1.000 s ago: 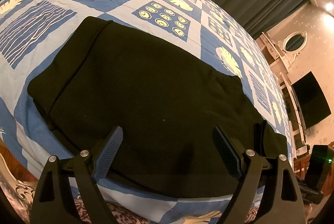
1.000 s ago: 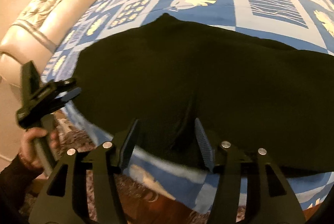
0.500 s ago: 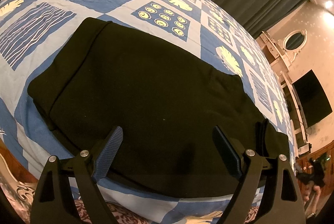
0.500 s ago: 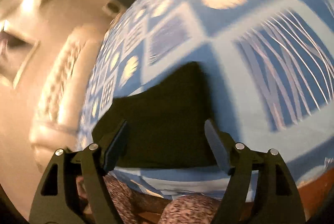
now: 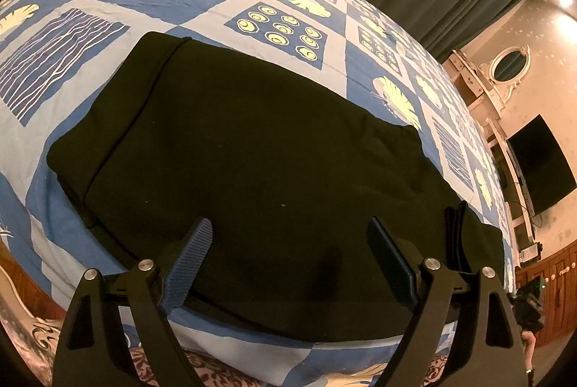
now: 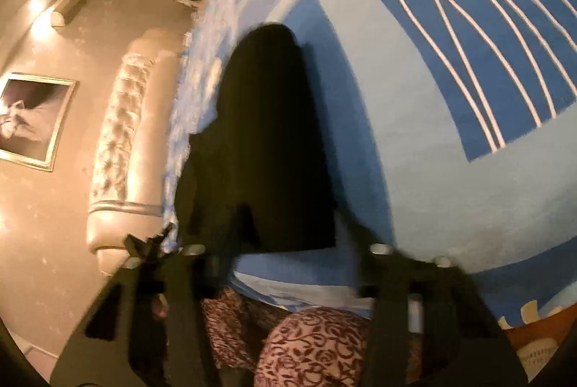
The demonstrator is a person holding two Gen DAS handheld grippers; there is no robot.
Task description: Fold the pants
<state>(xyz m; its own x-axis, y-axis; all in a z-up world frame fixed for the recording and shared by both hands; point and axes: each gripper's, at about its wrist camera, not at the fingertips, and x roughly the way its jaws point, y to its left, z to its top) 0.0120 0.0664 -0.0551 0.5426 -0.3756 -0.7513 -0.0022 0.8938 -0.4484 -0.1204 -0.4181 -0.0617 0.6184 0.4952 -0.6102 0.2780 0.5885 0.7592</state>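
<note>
Pants lie folded at the bed's near edge; left hand-held gripper hovers spread above, while the right hand-held gripper is closing at their end, likely to lift it, grip unclear through blur.

Your left gripper points down at an angle, jaws spread wide, nothing pinched between the pads. Your right gripper is motion-blurred, also angled down, jaws closing; can't tell if the pads touch anything.

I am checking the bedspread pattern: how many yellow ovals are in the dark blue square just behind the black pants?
9, in three rows of three inside the dark blue square, directly beyond the far edge of the black pants on the bedspread. None looks hidden.
</note>
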